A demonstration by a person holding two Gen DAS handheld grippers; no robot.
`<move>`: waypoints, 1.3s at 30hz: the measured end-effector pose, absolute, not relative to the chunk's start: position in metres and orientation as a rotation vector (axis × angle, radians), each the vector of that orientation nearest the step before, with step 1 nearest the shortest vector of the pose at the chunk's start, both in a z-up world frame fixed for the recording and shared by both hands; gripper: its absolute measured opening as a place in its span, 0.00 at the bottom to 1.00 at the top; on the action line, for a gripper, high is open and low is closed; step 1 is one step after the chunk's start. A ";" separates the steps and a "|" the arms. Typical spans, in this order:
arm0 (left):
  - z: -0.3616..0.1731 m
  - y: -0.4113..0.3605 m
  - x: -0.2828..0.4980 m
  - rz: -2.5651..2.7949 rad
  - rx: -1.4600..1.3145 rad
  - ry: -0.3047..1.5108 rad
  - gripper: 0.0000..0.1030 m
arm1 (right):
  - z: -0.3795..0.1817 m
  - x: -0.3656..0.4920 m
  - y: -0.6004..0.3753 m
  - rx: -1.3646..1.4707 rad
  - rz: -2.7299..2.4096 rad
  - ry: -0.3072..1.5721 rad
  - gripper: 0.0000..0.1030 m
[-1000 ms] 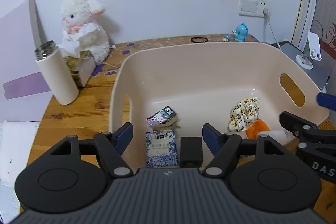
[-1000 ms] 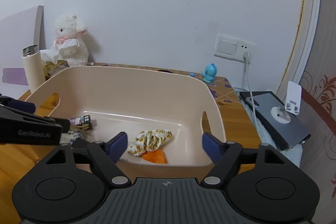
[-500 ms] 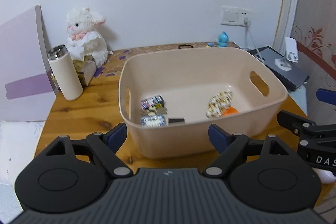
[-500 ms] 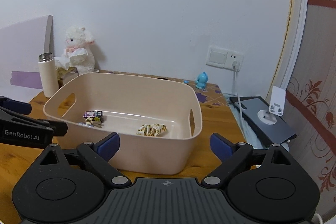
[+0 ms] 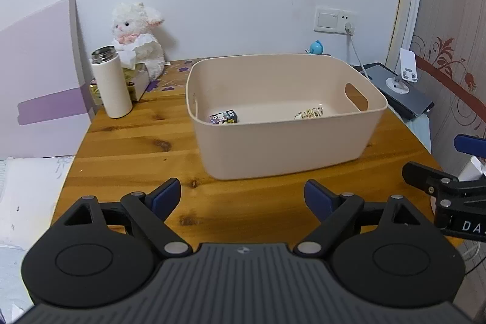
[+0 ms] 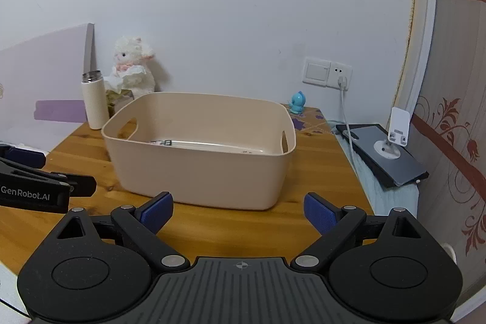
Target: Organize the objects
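Note:
A beige plastic basket [image 5: 285, 148] with handle slots stands on the wooden table [image 5: 136, 148]; it also shows in the right wrist view [image 6: 200, 172]. Inside lie a small printed box [image 5: 223, 117] and a patterned scrunchie [image 5: 309, 113]; other contents are hidden by the wall. My left gripper [image 5: 243, 196] is open and empty, in front of the basket and apart from it. My right gripper [image 6: 238, 210] is open and empty, near the basket's front wall.
A white thermos [image 5: 111, 82], a plush lamb [image 5: 136, 35] and a tissue box [image 5: 138, 79] stand at the back left. A blue figurine [image 6: 297, 103] sits by the wall. A dark tablet with a white stand [image 6: 391, 154] lies to the right, a cable [image 6: 346, 114] above it.
Both grippers have pulled back and up from over the basket. The basket now looks smaller and farther, and its contents are mostly hidden behind its wall.

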State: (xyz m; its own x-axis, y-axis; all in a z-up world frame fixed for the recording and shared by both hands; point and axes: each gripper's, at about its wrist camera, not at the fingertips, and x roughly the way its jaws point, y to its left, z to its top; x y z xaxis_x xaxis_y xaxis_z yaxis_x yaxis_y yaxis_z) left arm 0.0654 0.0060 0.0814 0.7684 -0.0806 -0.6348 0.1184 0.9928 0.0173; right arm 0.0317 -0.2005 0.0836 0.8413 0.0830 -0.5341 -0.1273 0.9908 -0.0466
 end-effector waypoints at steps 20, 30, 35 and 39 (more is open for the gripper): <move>0.099 0.012 -0.032 -0.093 0.083 0.595 0.87 | 0.098 -0.040 -0.189 -0.089 0.147 0.506 0.92; 0.105 0.015 -0.054 -0.095 0.084 0.577 0.87 | 0.099 -0.054 -0.190 -0.081 0.155 0.496 0.92; 0.104 0.019 -0.059 -0.088 0.091 0.584 0.87 | 0.099 -0.057 -0.188 -0.077 0.161 0.498 0.92; 0.103 0.025 -0.062 -0.088 0.084 0.590 0.87 | 0.098 -0.057 -0.183 -0.084 0.168 0.500 0.92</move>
State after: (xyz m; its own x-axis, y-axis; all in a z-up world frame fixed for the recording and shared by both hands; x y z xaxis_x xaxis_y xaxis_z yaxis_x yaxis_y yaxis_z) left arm -0.0616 0.0254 0.1029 0.8272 -0.0586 -0.5588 0.1065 0.9929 0.0536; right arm -0.0571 -0.1830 0.0984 0.8641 0.1392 -0.4836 -0.1804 0.9828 -0.0396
